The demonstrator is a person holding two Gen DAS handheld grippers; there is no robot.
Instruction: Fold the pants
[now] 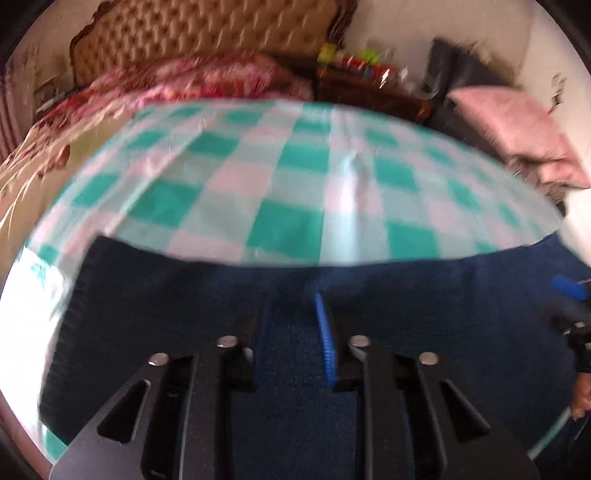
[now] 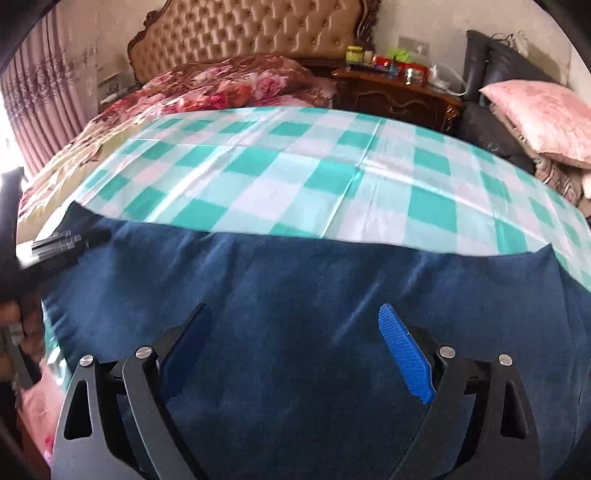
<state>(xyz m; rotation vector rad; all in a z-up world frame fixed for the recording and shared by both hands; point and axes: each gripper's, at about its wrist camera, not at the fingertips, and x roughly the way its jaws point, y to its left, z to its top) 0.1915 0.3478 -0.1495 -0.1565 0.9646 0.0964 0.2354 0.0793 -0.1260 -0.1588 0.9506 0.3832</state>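
Note:
Dark blue pants (image 1: 406,295) lie flat across the near part of a green and white checked sheet (image 1: 295,177); they also fill the lower right wrist view (image 2: 295,288). My left gripper (image 1: 293,314) hovers over the pants with its blue-padded fingers (image 1: 325,332) a narrow gap apart, and no cloth shows between them. My right gripper (image 2: 295,325) is wide open just above the pants, with nothing between its fingers (image 2: 402,350). The right gripper's tip (image 1: 569,291) shows at the right edge of the left wrist view. The left gripper (image 2: 66,240) shows at the left edge of the right wrist view.
The checked sheet (image 2: 314,173) covers a bed with a tufted headboard (image 2: 251,33) and a floral quilt (image 2: 229,81) at the far end. A dark wooden nightstand (image 2: 395,92) with small items, black cushions and a pink pillow (image 2: 543,110) stand at the right. Pink curtains (image 2: 40,96) hang left.

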